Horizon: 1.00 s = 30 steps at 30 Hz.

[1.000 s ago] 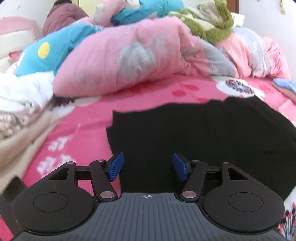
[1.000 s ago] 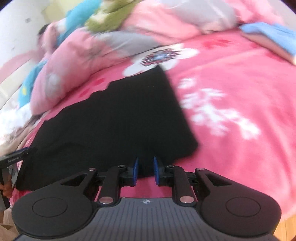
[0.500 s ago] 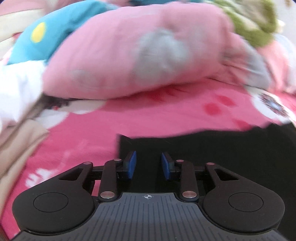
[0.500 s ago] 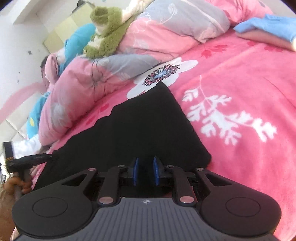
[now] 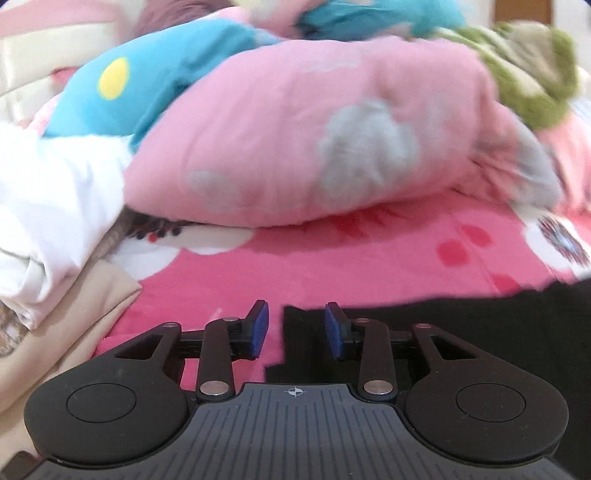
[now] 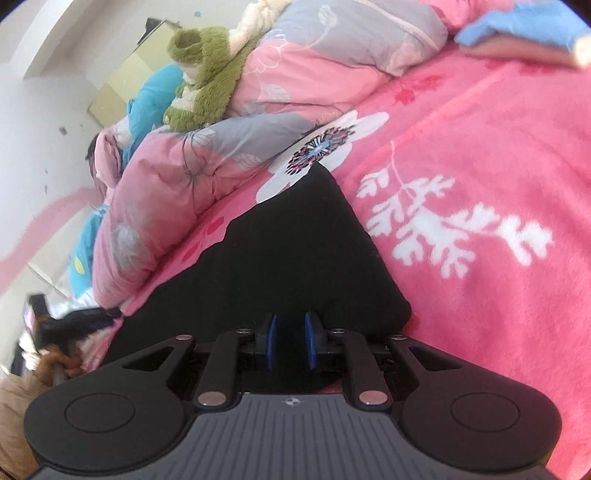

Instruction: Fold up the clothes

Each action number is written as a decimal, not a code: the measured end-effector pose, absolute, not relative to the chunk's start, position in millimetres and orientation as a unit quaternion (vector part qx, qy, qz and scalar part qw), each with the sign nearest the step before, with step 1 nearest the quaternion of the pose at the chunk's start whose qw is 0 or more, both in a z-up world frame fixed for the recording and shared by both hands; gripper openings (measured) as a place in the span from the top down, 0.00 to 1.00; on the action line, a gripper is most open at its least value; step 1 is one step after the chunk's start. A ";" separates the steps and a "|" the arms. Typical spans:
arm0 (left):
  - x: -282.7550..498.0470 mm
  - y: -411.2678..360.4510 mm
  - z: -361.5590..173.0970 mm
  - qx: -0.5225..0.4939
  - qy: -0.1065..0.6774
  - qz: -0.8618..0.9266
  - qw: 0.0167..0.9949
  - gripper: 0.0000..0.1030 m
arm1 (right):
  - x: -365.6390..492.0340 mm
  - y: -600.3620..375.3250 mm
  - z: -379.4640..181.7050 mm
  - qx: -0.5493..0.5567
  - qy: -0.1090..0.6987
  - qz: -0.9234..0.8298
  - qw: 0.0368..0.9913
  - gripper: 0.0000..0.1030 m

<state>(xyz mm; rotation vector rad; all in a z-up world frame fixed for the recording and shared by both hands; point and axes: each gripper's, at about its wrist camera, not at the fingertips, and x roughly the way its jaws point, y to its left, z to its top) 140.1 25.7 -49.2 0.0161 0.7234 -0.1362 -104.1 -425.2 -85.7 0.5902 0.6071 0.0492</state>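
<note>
Nearest to us, our left tongs stand released, the blue pads apart, and the left corner of the flat black cloth garment lies between them; we cannot tell if the pads touch it. Our right tongs have the pads close together at the near right edge of the same garment, and black fabric shows in the narrow gap, so they seem clenched on this edge.

The garment is plain black, without print or visible seams. It lies spread flat on the bright pink fleece bed cover with white flowers. In the right view it looks like a broad wedge that narrows to a far corner beside a big white flower; its far edge makes small steps.

To the left, a beige cloth and a white cloth are piled. Farther, a puffy pink quilt with grey flowers rests on the bed. Behind it are a blue cushion with a yellow spot and a green plush toy. A light blue folded cloth lies far right.
</note>
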 end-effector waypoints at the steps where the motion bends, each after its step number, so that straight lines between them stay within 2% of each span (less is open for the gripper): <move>1: 135.7 22.1 -48.1 0.021 0.359 -0.083 0.930 0.67 | -102.9 -416.3 -77.9 0.262 0.292 0.022 0.919 0.82; 7: 127.8 2.1 -68.1 0.080 0.378 -0.131 0.913 0.67 | -67.5 -325.6 -41.6 0.150 0.303 0.188 0.922 0.82; 13: 135.4 9.4 -72.8 0.077 0.388 -0.152 0.906 0.66 | -25.4 -230.5 -70.6 0.041 0.371 0.311 0.874 0.82; 19: 142.4 16.1 -72.3 0.085 0.394 -0.183 0.897 0.65 | -69.1 -205.5 -60.9 -0.070 0.401 0.439 0.801 0.83; 21: 143.6 17.4 -72.1 0.083 0.396 -0.188 0.895 0.65 | -67.4 -194.3 -53.2 -0.099 0.388 0.440 0.804 0.82; 26: 146.9 20.9 -72.4 0.075 0.401 -0.196 0.892 0.65 | -21.9 -168.5 -55.5 -0.048 0.336 0.411 0.846 0.82; 30: 149.9 24.0 -72.1 0.074 0.402 -0.208 0.889 0.64 | -38.6 -152.1 -79.3 -0.053 0.377 0.453 0.806 0.83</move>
